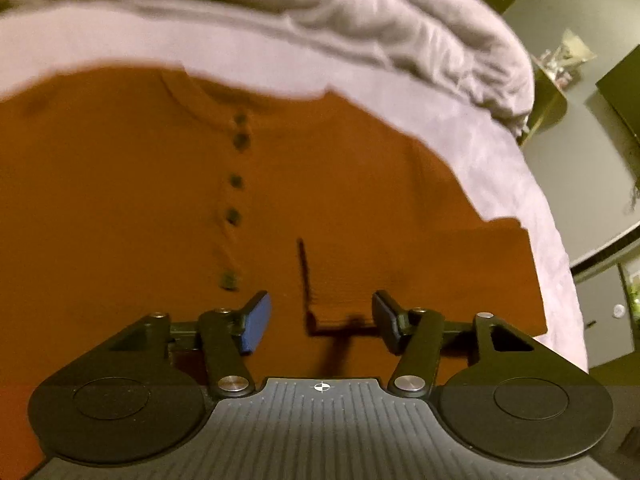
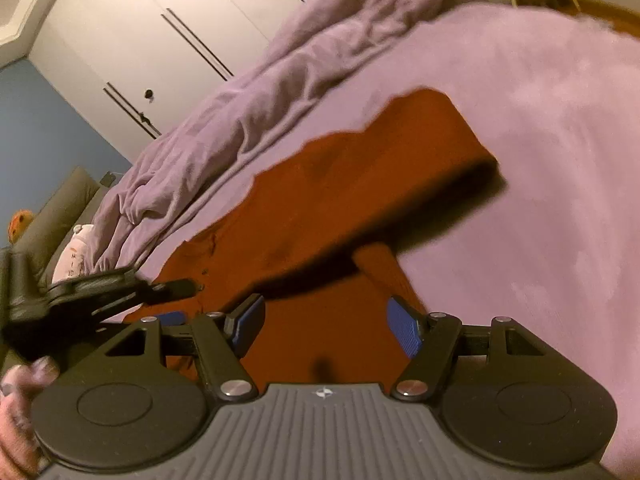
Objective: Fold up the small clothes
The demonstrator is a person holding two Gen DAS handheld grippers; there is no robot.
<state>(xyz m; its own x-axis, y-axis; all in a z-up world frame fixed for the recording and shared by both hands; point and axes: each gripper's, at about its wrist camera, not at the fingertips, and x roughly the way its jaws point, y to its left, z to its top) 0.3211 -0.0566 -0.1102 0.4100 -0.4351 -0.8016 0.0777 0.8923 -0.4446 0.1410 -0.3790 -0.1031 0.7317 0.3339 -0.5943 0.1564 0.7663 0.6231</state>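
Left gripper (image 1: 322,322) is hovering over the rust shirt (image 1: 140,200), jaws standing apart, nothing pinched; the cuff of a folded-in sleeve (image 1: 340,304) is lying between the pads, but the pads are not pressing on it. Right gripper (image 2: 324,326) is likewise spread and empty, hanging above the shirt's lower body

Shirt is lying front-up on the lilac bed sheet (image 1: 500,184), row of dark buttons (image 1: 236,216) facing up, neckline toward the bunched duvet (image 1: 360,32). In the right wrist view the other sleeve (image 2: 420,168) is sitting raised off the sheet, casting a dark shadow, not lying flat

Risks, as judged:
- raised sleeve is likely springing back open, since nothing is pinning it
- left gripper closing here may be catching the body layer with the cuff, dragging the whole shirt askew
- sheet is soft and loose; a low pinch could be gathering sheet too
- both views are blurring, so aim is uncertain
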